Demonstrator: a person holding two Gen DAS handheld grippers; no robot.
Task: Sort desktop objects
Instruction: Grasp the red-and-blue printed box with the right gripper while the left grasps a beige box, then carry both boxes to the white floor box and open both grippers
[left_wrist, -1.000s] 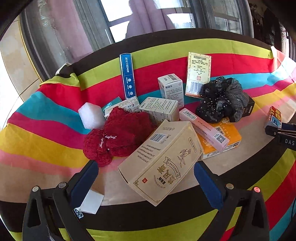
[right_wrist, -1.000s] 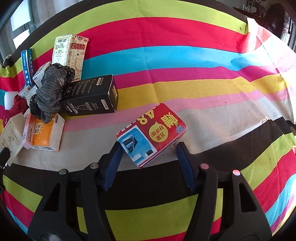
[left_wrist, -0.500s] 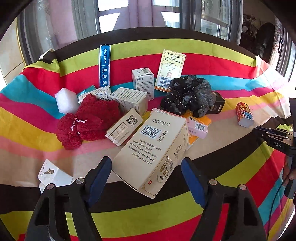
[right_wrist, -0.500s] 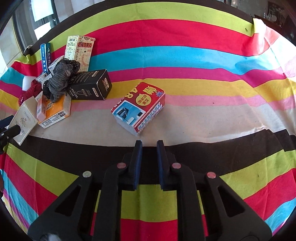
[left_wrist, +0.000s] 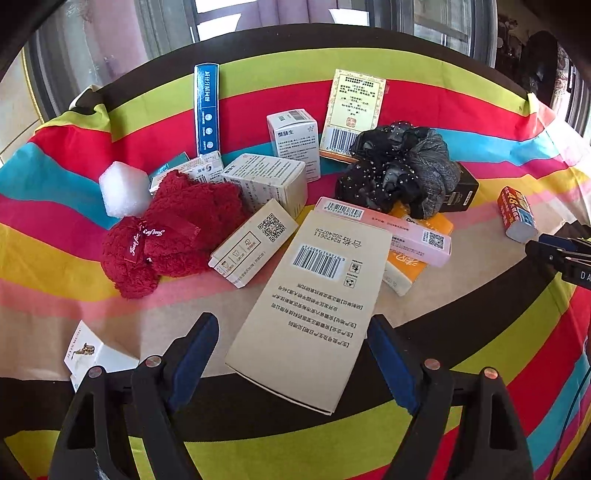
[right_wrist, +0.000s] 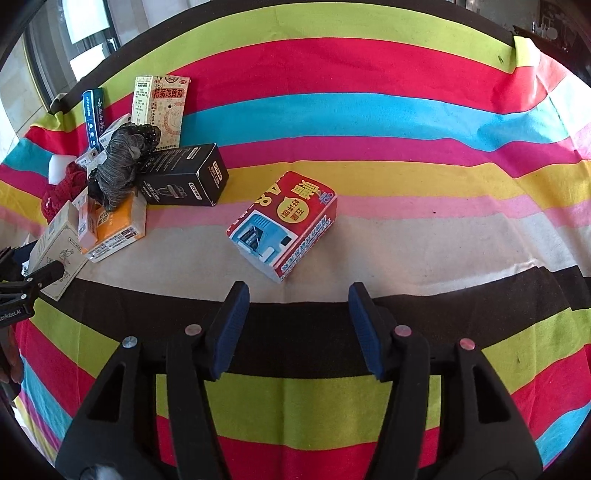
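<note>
1. Here the big beige box (left_wrist: 314, 306) lies flat on the striped cloth (left_wrist: 461, 332), its near end between the pads of the left gripper (left_wrist: 291, 354) — the jaws are opening, and the pads stand clear of both long sides, so nothing is gripped.
2. To take it well, I would square the pads to the long sides, come down low, and close only when both pads face flat card; a skewed squeeze would probably spin it into the pile.
3. Its far end touches the pink box (left_wrist: 391, 230), so a straight pull toward the near edge looks safest.
4. The right gripper (right_wrist: 295, 325) is empty too — its jaws are opening, with bare cloth between them; the red box (right_wrist: 284, 225) lies just beyond the tips, untouched.
5. Counted from both views: roughly eleven boxes, though some overlap, so the count is uncertain; one red knitted piece (left_wrist: 166, 229); one black scrunchie (left_wrist: 399, 170); one white foam block (left_wrist: 123, 188); one small card (left_wrist: 88, 350).
</note>
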